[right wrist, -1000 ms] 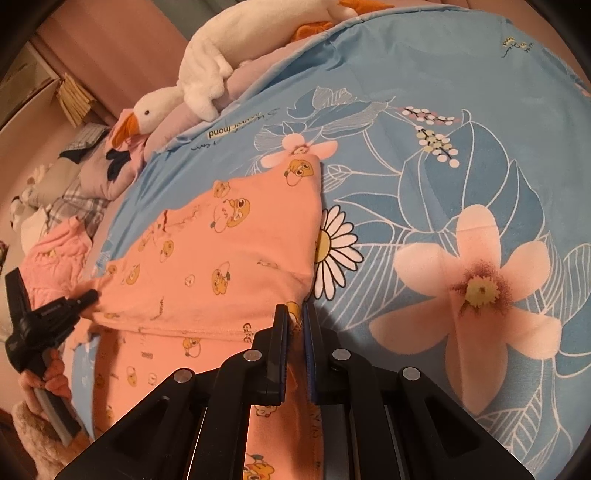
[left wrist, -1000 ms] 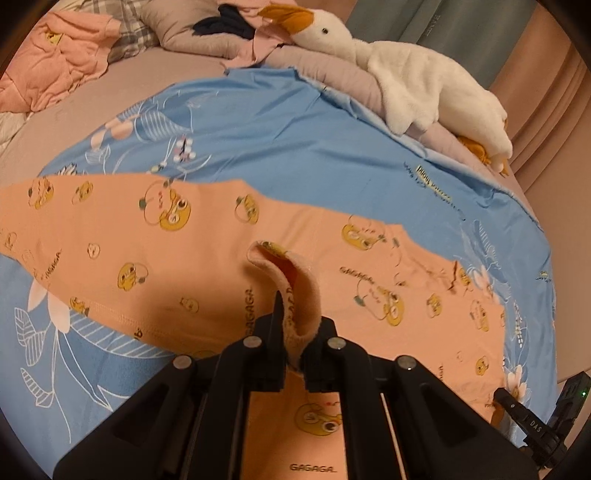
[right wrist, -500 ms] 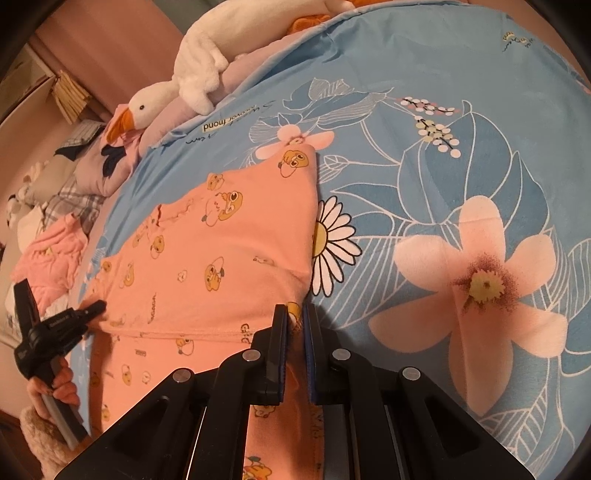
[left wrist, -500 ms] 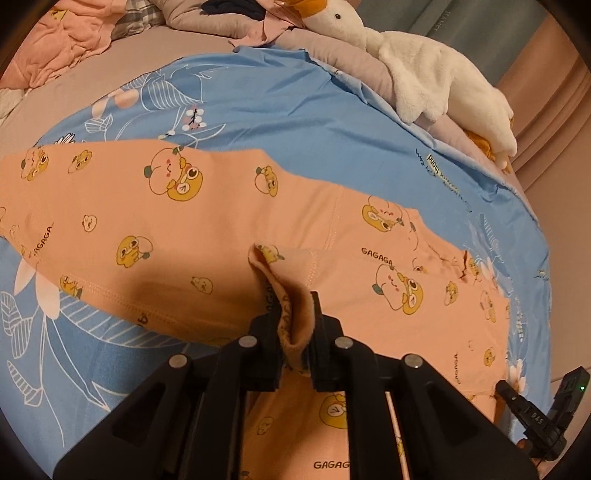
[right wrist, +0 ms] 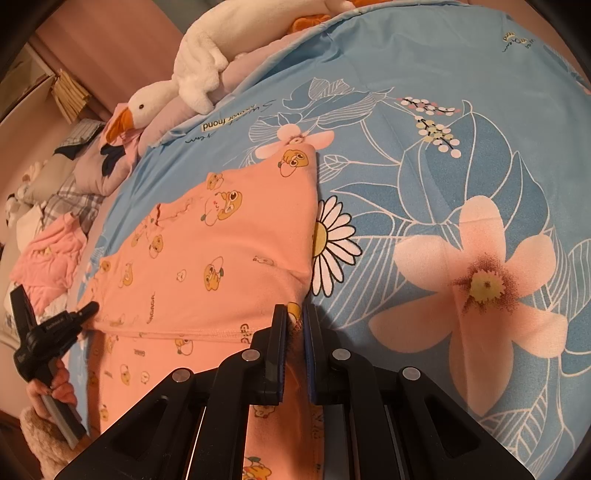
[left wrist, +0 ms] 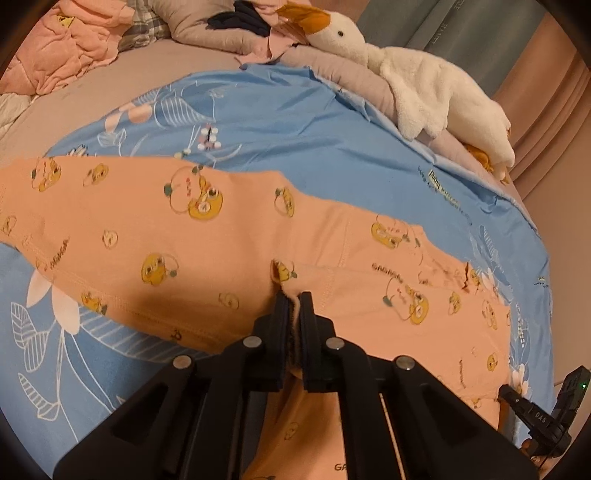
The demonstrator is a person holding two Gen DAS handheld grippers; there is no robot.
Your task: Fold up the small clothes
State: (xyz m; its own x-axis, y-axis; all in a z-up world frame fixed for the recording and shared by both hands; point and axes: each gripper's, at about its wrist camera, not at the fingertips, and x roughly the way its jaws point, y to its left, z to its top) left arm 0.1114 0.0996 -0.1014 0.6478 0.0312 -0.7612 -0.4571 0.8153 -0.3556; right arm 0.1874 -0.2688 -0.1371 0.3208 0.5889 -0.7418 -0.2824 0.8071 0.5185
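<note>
An orange child's garment (left wrist: pixel 221 240) printed with yellow cartoon faces lies spread on a blue floral sheet (left wrist: pixel 295 122). My left gripper (left wrist: pixel 293 297) is shut on a pinched fold of its edge, held low against the cloth. In the right wrist view the same garment (right wrist: pixel 229 251) lies partly folded over itself. My right gripper (right wrist: pixel 294 314) is shut on the garment's hem at the corner near a daisy print. The left gripper (right wrist: pixel 79 314) also shows in the right wrist view at the garment's far left edge, and the right gripper (left wrist: pixel 511 398) at the left wrist view's lower right.
A white plush goose (left wrist: pixel 406 74) lies along the bed's far edge on a mauve blanket (left wrist: pixel 351 74). A crumpled pink quilt (left wrist: pixel 62 48) and a plaid pillow (left wrist: pixel 147 22) sit at the head. Curtains (left wrist: pixel 546 122) hang to the right.
My left gripper has lowered its pinched fold toward the garment, and the raised flap has flattened. My right gripper kept its hold on the hem and barely moved.
</note>
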